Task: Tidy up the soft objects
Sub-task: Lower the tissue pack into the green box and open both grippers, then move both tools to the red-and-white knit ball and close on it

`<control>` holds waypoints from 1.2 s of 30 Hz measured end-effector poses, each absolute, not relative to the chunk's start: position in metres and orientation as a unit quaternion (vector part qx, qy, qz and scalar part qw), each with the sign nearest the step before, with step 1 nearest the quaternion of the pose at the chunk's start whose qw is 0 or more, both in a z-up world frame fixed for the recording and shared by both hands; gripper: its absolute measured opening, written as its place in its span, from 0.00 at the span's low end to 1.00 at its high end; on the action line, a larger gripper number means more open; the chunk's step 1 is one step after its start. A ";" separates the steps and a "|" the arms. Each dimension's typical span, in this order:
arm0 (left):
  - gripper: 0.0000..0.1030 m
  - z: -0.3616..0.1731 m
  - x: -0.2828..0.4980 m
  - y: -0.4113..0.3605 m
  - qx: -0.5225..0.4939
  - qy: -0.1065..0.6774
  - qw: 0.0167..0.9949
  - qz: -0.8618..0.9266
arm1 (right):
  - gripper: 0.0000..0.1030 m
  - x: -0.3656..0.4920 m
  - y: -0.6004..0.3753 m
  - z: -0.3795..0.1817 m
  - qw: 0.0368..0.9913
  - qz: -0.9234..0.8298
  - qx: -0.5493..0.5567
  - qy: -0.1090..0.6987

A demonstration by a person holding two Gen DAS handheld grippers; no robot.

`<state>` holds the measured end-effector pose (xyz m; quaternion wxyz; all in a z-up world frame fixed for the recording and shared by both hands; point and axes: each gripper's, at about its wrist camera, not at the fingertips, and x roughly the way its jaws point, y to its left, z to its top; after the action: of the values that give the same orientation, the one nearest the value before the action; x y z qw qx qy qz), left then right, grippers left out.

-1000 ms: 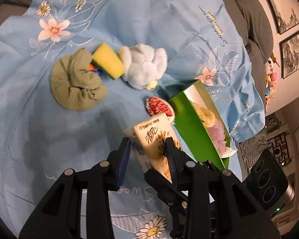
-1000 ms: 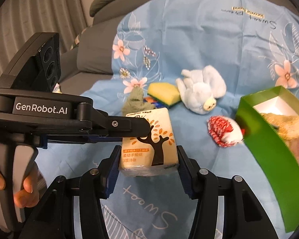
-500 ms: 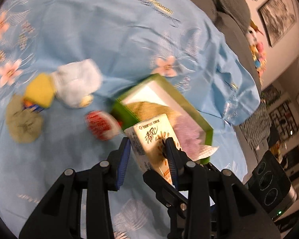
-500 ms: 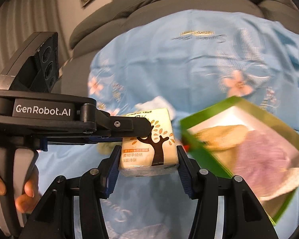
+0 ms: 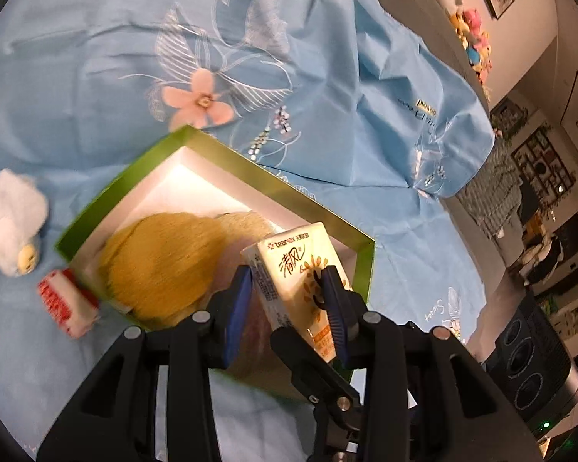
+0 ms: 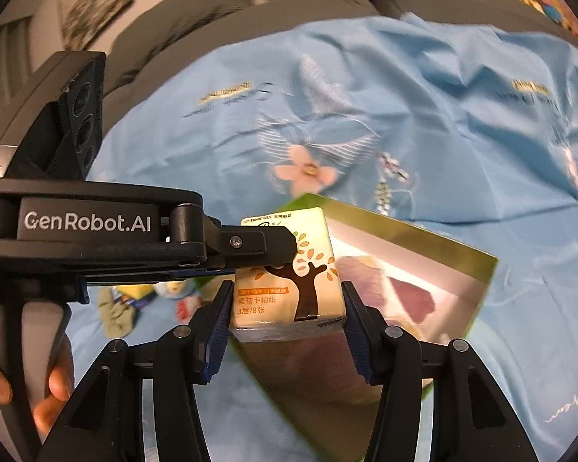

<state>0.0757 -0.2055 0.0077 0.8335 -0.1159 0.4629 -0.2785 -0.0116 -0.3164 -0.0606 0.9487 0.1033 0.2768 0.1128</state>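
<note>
Leftmost on the blue cloth (image 5: 77, 88) lay a white plush toy (image 5: 9, 219) and a red-and-white pouch (image 5: 65, 302), just beside the green box (image 5: 96, 211), which held a yellow fuzzy thing (image 5: 162, 265). Further right, the left gripper (image 5: 289, 304) and the right gripper (image 6: 285, 319) both clamped one tissue pack (image 6: 289, 273) above the box's near end.

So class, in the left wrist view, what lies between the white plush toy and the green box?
Only bare blue cloth separates the white plush toy from the green box.
</note>
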 end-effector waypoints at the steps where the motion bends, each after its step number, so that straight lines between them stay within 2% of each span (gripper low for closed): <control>1: 0.39 0.005 0.080 -0.212 -0.112 0.465 0.833 -0.280 | 0.54 -0.010 -0.318 -0.062 0.949 0.107 0.102 0.280; 2: 0.40 0.002 0.084 -0.216 -0.112 0.466 0.832 -0.279 | 0.54 -0.006 -0.320 -0.064 0.948 0.100 0.101 0.284; 3: 0.47 -0.003 0.087 -0.219 -0.115 0.469 0.830 -0.278 | 0.54 -0.002 -0.322 -0.067 0.948 0.092 0.098 0.288; 4: 0.63 -0.007 0.091 -0.221 -0.120 0.472 0.828 -0.278 | 0.54 0.001 -0.322 -0.069 0.949 0.085 0.095 0.289; 5: 0.71 -0.010 0.093 -0.223 -0.122 0.475 0.826 -0.279 | 0.56 0.002 -0.321 -0.071 0.949 0.078 0.090 0.291; 6: 0.83 -0.015 0.095 -0.224 -0.122 0.479 0.825 -0.276 | 0.61 0.004 -0.320 -0.072 0.950 0.065 0.080 0.295; 7: 0.86 -0.018 0.096 -0.225 -0.120 0.480 0.825 -0.272 | 0.68 0.004 -0.319 -0.073 0.950 0.054 0.073 0.297; 8: 0.87 -0.019 0.095 -0.224 -0.119 0.480 0.825 -0.273 | 0.69 0.005 -0.318 -0.073 0.951 0.044 0.066 0.299; 10: 0.96 -0.019 0.094 -0.221 -0.123 0.478 0.821 -0.286 | 0.70 0.004 -0.318 -0.072 0.952 0.037 0.058 0.299; 11: 0.98 -0.017 0.092 -0.218 -0.124 0.477 0.821 -0.288 | 0.71 0.002 -0.320 -0.070 0.953 0.034 0.059 0.296; 20: 0.99 0.035 0.057 -0.148 -0.127 0.389 0.870 -0.274 | 0.75 -0.027 -0.329 -0.047 0.966 0.015 0.062 0.251; 22: 0.99 0.037 0.048 -0.122 -0.145 0.376 0.876 -0.263 | 0.87 -0.036 -0.326 -0.040 0.970 0.035 0.069 0.230; 23: 0.99 0.036 0.046 -0.113 -0.153 0.375 0.877 -0.258 | 0.89 -0.039 -0.323 -0.037 0.972 0.047 0.070 0.221; 28: 0.99 0.015 0.032 -0.053 -0.201 0.388 0.875 -0.209 | 0.89 -0.048 -0.296 -0.030 0.969 0.128 0.051 0.204; 36: 0.99 -0.047 0.016 0.004 -0.270 0.434 0.840 -0.182 | 0.89 -0.045 -0.221 -0.055 0.935 0.246 -0.017 0.255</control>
<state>0.0163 0.0035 -0.0469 0.8402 -0.2696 0.4339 -0.1817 -0.0445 -0.2213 -0.0550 0.9349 -0.0168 0.2553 0.2458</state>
